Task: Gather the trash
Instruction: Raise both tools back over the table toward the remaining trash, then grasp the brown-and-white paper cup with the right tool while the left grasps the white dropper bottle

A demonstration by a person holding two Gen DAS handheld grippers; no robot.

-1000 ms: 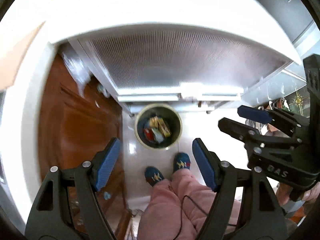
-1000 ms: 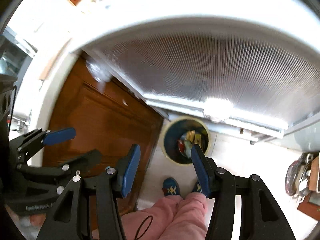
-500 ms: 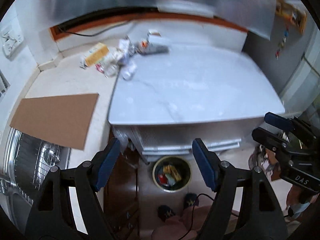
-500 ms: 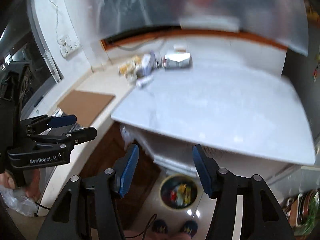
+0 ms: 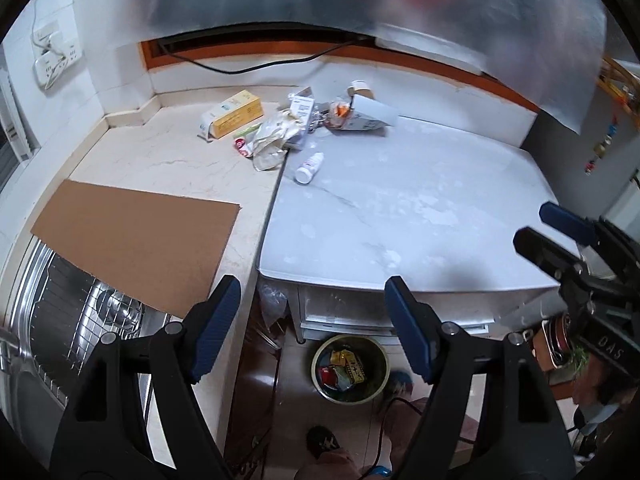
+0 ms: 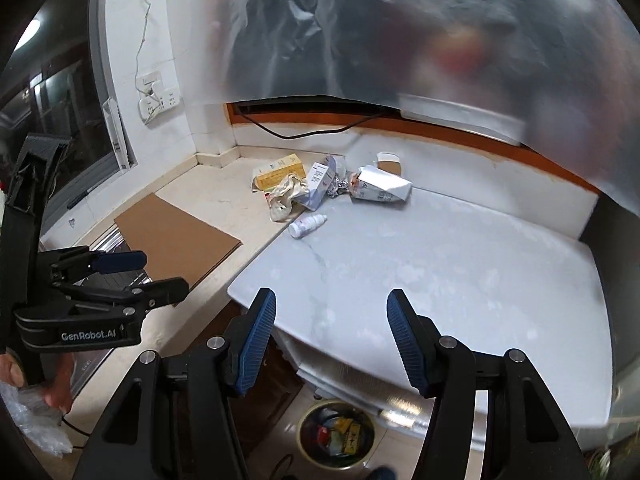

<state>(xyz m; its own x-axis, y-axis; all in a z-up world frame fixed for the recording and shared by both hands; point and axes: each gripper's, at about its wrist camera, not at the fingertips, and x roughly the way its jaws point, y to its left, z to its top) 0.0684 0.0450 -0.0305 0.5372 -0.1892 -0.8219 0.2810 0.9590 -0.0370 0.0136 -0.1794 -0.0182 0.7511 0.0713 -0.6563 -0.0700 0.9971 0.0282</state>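
Sink [image 5: 60, 320] at far left, wire rack inside, partly covered by a flat cardboard sheet [image 5: 132, 240] lying on the beige bench [image 5: 160, 160].

Trash cluster sits at the back, straddling the seam between beige bench and grey-white bench slab [image 5: 400, 208]. In order: yellow carton [image 5: 236, 114], red-and-green tube just beside it [image 5: 245, 140], crumpled paper wrapper [image 5: 274, 140], small white box [image 5: 302, 106], foil scrap, torn silver carton [image 5: 368, 114] on its side, paper cup [image 6: 390, 162] behind it. A small white bottle [image 5: 309, 168] lies apart from the heap, nearer the front.

Left gripper [image 5: 312, 328]: fingers spread wide, nothing between them. Right gripper [image 6: 330, 336]: fingers likewise spread and empty. Both hover over the near edge of the bench, well apart from the heap.

Below, on the floor under the slab's front edge: round bin [image 5: 350, 368], already holding several wrappers, red and yellow among them.

Judgement: task partly done. Some trash is in the bin; the whole back cluster and the loose bottle remain. The bottle looks the easiest next pick, being isolated and nearest. The crumpled wrapper likely needs a pinch low on its bulk.
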